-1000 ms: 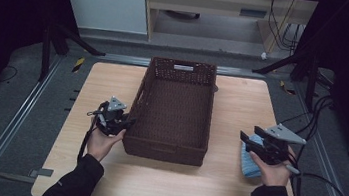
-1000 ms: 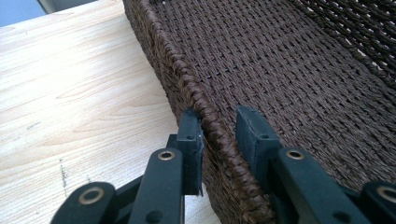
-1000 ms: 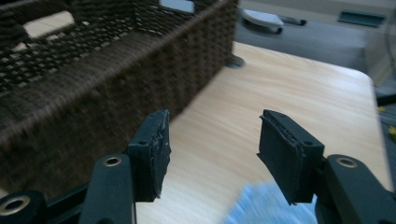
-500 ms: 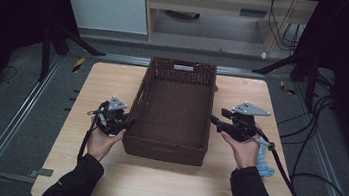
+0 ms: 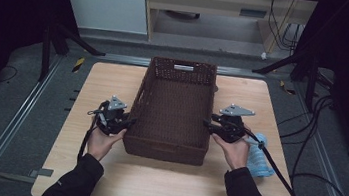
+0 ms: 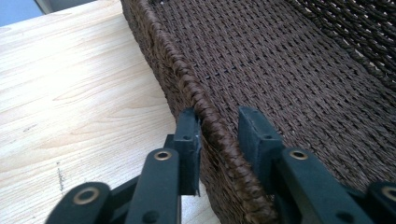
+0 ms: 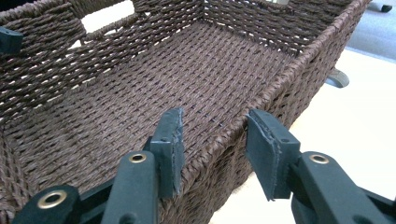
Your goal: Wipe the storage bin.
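Note:
A dark brown woven basket (image 5: 164,151) stands lengthwise on the middle of the wooden table (image 5: 109,82), with nothing inside it. My left gripper (image 5: 128,121) straddles the basket's left rim (image 6: 164,52). Its jaws have just been opening: one pad (image 6: 189,140) still lies against the rim's outside, while the inner pad stands off it. My right gripper (image 5: 207,124) straddles the right rim (image 7: 280,84) near the front corner. Its jaws have just been closing, with the wall between them and a gap on both sides.
A crumpled blue cloth (image 5: 260,160) lies on the table by the right wrist. A small grey object (image 7: 337,78) sits beside the basket's far right corner. Black cables (image 5: 316,160) trail over the floor at the right. Bare tabletop lies left of and in front of the basket.
The right hand left the blue cloth at the table's right edge and moved left to the basket's right rim. The left hand stayed at the left rim.

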### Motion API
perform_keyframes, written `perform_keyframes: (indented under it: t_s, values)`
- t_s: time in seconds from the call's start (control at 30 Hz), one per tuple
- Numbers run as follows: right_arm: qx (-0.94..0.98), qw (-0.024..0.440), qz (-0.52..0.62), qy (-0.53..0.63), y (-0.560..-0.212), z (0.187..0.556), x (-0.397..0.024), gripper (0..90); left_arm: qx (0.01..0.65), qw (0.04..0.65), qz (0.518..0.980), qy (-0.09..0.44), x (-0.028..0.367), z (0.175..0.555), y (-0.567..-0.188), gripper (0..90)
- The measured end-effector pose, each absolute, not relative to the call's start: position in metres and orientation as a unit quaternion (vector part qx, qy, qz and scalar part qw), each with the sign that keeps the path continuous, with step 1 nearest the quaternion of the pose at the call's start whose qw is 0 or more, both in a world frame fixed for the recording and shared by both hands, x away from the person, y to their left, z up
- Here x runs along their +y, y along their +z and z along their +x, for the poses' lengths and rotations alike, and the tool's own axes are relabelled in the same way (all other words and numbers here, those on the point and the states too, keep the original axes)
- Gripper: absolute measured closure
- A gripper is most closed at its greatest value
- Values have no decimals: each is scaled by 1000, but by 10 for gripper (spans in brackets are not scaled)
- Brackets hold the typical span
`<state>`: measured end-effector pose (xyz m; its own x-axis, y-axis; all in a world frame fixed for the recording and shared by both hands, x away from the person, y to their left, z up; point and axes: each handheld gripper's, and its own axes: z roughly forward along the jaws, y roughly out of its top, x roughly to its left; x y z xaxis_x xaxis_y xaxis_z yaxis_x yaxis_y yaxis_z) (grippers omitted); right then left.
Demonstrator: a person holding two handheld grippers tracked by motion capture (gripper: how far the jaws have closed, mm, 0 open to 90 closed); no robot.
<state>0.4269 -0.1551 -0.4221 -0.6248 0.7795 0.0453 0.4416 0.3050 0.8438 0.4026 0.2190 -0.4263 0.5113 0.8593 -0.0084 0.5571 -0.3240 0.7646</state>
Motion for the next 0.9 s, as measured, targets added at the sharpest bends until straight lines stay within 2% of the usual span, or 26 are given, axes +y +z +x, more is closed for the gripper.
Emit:
perform_keyframes:
  t_s: [0.1, 0.33, 0.5, 0.53, 0.6, 0.73, 0.77, 0.9]
  values:
    - [783, 192, 393, 441, -422, 425, -155, 582, 459, 367, 783, 206, 221, 403, -426, 527]
    - [781, 179, 401, 445, -422, 418, -158, 582, 460, 369, 781, 204, 224, 391, -420, 453]
    - [777, 175, 403, 452, -421, 405, -161, 633, 459, 375, 781, 194, 226, 374, -420, 551]
    - [780, 173, 399, 449, -419, 400, -160, 634, 456, 380, 782, 192, 226, 371, -420, 627]
    - [781, 172, 399, 449, -419, 397, -159, 633, 453, 379, 783, 192, 226, 371, -420, 690]
    - [788, 156, 394, 447, -415, 396, -160, 595, 453, 383, 783, 188, 228, 372, -421, 709]
    - [782, 175, 389, 454, -411, 399, -161, 551, 453, 384, 782, 190, 229, 374, -421, 715]
    - [777, 193, 395, 451, -411, 414, -161, 524, 455, 383, 779, 199, 230, 378, -423, 739]
